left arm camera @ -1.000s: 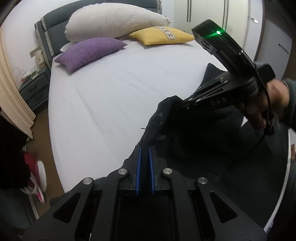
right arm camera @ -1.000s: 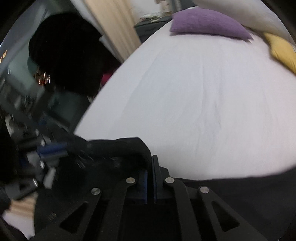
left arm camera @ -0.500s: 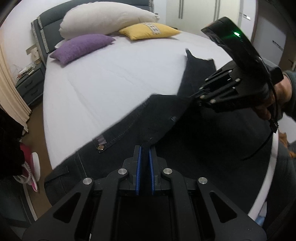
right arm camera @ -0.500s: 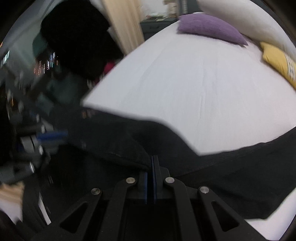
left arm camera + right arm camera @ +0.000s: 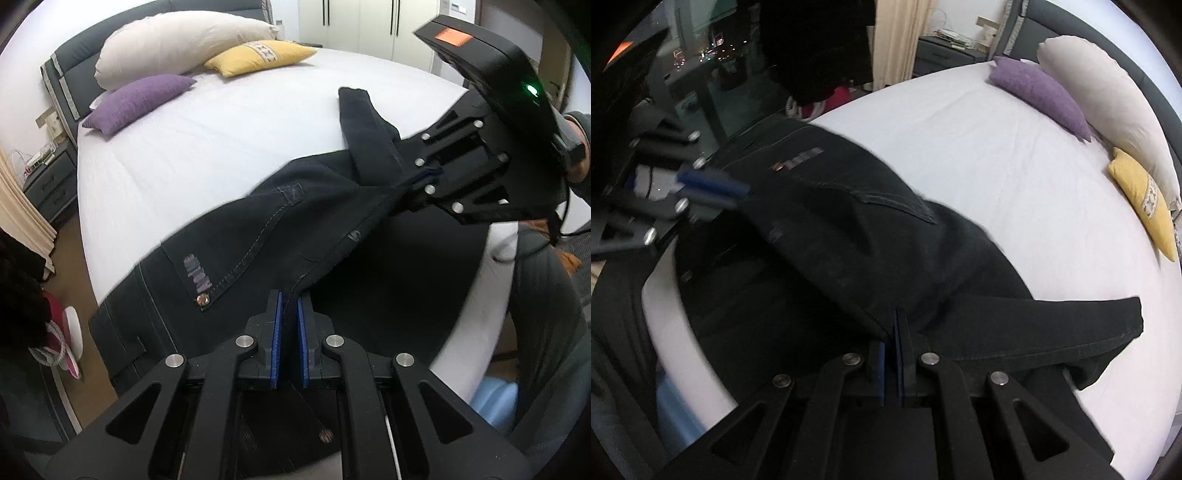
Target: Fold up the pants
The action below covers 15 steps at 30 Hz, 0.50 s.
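The pants (image 5: 258, 236) are held up over the near edge of the bed (image 5: 221, 140), stretched between the two tools, with one leg trailing toward the upper right of the left wrist frame. The left tool (image 5: 289, 306) is closed to a narrow gap on a fold of dark cloth at the bottom centre. The right tool (image 5: 894, 332) is likewise nearly closed on an edge of the fabric, though how much cloth is caught there cannot be told, as black lies on black.

A thin pinch could be pulled free if the cloth is drawn taut too hard. The waist end hangs past the bed at the lower left of the left wrist frame, and could be dragged off by its weight. The trailing leg could be laid down twisted, leaving a crooked fold.
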Each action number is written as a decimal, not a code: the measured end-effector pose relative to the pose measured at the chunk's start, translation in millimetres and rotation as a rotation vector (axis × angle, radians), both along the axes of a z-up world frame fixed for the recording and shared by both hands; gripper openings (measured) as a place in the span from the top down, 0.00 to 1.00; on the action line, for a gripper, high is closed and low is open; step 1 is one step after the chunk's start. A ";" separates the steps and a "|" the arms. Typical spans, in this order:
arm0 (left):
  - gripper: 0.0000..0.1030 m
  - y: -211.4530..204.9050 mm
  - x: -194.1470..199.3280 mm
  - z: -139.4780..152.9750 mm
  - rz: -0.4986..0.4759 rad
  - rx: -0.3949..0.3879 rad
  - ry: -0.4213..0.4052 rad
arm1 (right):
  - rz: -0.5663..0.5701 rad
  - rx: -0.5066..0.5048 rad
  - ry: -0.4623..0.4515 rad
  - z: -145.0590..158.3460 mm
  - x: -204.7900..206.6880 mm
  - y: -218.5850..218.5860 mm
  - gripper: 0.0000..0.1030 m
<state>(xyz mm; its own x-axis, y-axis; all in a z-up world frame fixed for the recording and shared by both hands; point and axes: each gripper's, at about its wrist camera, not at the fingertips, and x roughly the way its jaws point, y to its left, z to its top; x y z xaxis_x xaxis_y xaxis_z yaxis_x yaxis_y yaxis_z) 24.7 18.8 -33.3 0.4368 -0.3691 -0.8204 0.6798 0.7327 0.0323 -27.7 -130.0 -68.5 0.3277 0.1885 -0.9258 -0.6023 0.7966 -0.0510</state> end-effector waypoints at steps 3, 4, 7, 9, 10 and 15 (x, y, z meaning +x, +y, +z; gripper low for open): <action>0.93 1.6 -23.8 -8.6 -0.018 0.016 0.026 | 0.016 -0.026 0.008 -4.2 -31.6 4.3 0.95; 0.93 2.4 -31.4 -12.1 -0.022 0.018 0.036 | 0.020 -0.036 0.012 -7.9 -39.0 6.6 0.95; 0.93 3.3 -48.3 -21.7 -0.030 0.029 0.053 | 0.019 -0.050 0.022 -15.6 -53.3 12.0 0.95; 0.93 3.0 -50.0 -25.9 -0.028 0.034 0.060 | 0.012 -0.053 0.023 -18.1 -57.0 13.7 0.95; 0.93 3.5 -54.7 -27.1 -0.026 0.034 0.060 | 0.011 -0.059 0.019 -18.7 -57.4 14.3 0.95; 0.93 3.3 -58.2 -24.9 -0.035 0.035 0.061 | 0.024 -0.107 -0.004 -19.8 -70.3 23.2 0.95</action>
